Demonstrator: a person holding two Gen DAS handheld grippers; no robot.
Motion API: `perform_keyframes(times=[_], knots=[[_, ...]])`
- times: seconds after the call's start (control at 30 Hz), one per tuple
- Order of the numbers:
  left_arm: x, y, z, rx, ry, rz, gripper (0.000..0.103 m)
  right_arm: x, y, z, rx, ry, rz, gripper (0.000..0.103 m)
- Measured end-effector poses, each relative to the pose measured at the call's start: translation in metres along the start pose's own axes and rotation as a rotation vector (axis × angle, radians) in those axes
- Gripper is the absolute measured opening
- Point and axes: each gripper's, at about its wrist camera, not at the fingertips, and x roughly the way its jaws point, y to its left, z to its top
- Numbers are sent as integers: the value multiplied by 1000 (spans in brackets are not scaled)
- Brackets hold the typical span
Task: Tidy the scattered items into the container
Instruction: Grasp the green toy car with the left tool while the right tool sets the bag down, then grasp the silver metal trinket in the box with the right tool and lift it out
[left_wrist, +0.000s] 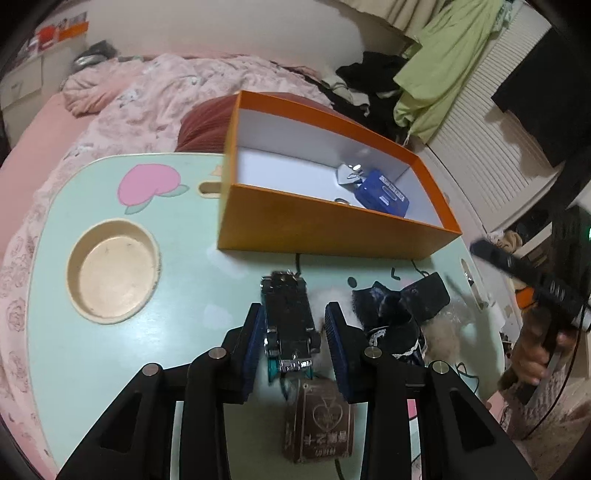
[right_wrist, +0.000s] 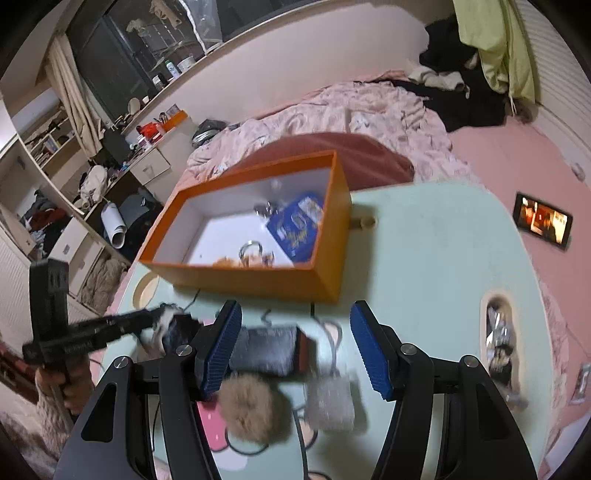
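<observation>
The left claw grips the toy car; carrying it clear over the orange box rim looks wise. The right claw hangs open.

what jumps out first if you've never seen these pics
The orange box at the back of the mint-green table, open, with a blue card inside. In front of it the left gripper is shut on a dark toy car; a tan pompom lies below the open right gripper.
</observation>
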Motion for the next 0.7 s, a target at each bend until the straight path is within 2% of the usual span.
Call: perform_keyframes(times=[0.03, 0.1, 0.27, 0.3, 0.5, 0.53, 0.7], knots=[[1, -2, -1, 9, -6, 1, 32, 1, 5, 6, -17, -6, -17, 62], [2, -7, -2, 27, -17, -6, 40, 6, 15, 21, -56, -16, -54, 62], [-10, -8, -2, 11, -85, -37, 69, 33, 41, 56, -160, 15, -163, 62], [-13, -7, -1, 1, -100, -42, 72, 42, 48, 63, -187, 28, -179, 62], [-28, 4, 5, -58, -148, -53, 73, 113, 84, 88, -322, 195, -260, 60], [-30, 7, 5, -66, -151, -55, 74, 124, 87, 90, -336, 220, -270, 54], [-34, 13, 8, -82, -162, -49, 77, 168, 89, 91, -377, 337, -357, 39]])
